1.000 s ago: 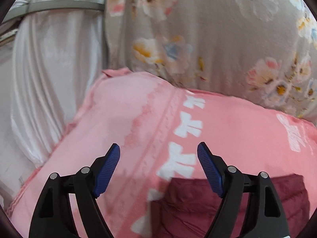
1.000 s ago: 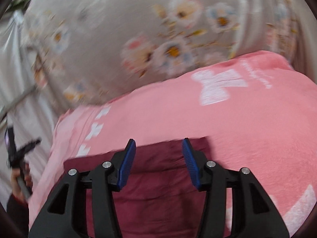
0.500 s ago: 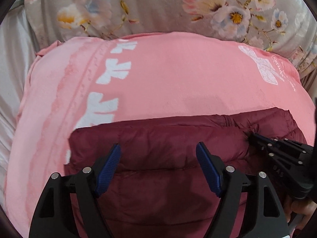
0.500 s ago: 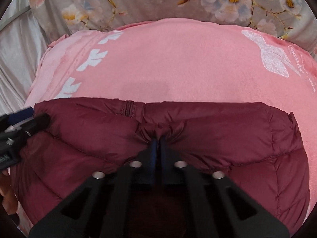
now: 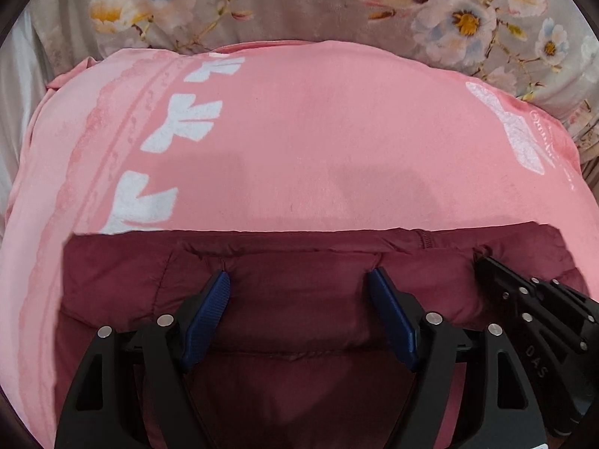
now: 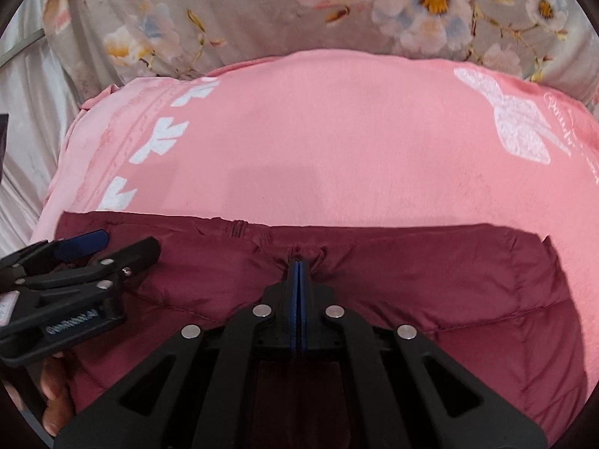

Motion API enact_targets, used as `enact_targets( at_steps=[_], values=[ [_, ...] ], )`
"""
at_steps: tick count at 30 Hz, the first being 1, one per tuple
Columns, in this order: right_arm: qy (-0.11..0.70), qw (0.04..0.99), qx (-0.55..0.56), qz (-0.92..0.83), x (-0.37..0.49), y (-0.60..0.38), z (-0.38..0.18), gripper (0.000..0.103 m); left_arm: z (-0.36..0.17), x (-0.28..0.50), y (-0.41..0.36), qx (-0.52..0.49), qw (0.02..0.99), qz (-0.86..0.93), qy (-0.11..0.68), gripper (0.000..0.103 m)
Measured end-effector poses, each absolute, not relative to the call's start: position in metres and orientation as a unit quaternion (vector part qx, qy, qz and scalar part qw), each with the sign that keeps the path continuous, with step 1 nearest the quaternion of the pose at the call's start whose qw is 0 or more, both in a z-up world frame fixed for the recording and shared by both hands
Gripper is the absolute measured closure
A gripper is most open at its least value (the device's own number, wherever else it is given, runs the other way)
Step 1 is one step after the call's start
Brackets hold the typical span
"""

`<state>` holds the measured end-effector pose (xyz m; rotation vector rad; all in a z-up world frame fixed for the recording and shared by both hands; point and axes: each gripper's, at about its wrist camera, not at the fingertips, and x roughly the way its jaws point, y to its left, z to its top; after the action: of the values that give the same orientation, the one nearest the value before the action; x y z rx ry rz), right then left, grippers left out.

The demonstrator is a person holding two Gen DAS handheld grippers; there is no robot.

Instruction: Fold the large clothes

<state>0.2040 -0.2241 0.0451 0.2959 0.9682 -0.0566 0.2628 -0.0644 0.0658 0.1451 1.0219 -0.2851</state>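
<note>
Garment: maroon puffer jacket (image 5: 299,299) lies on the pink blanket (image 5: 337,149), its far edge running straight across both views; zipper end (image 6: 236,230) shows on that edge; floral bedding (image 6: 262,11) lies beyond the blanket

Right gripper (image 6: 297,262): jaws closed tight on a small pinch of the jacket's far edge; fabric puckers around the blue tips

Left gripper (image 5: 299,278): jaws spread wide, both tips pressing into the padding near the same edge; nothing clamped between them yet; the pads (image 5: 209,299) only dent the fabric

Risk, one-sided lift: judged likely if the right pulls before the left has closed; the edge would skew and the fold come out crooked

Risk, thin grip: the right's pinch looks shallow and the shell slick; it may slide free under the jacket's weight

Risk, single layer: either gripper may hold only the top shell, so the under layer stays behind

Risk, blanket: the left closing low could catch the pink blanket with the jacket and drag it along
</note>
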Motion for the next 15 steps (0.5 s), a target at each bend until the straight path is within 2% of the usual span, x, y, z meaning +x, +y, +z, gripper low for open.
enact_targets(
  at_steps=[7,15],
  values=[
    [0.461,0.872,0.162,-0.026,0.207,-0.224,0.026,0.103,0.047,0.265,-0.068,0.064,0.875,-0.122,0.465,0.019],
    [0.452,0.878,0.155,-0.028,0.207,-0.223,0.023,0.103,0.041,0.264,-0.073,0.079,0.881,-0.106,0.454,0.017]
  ],
)
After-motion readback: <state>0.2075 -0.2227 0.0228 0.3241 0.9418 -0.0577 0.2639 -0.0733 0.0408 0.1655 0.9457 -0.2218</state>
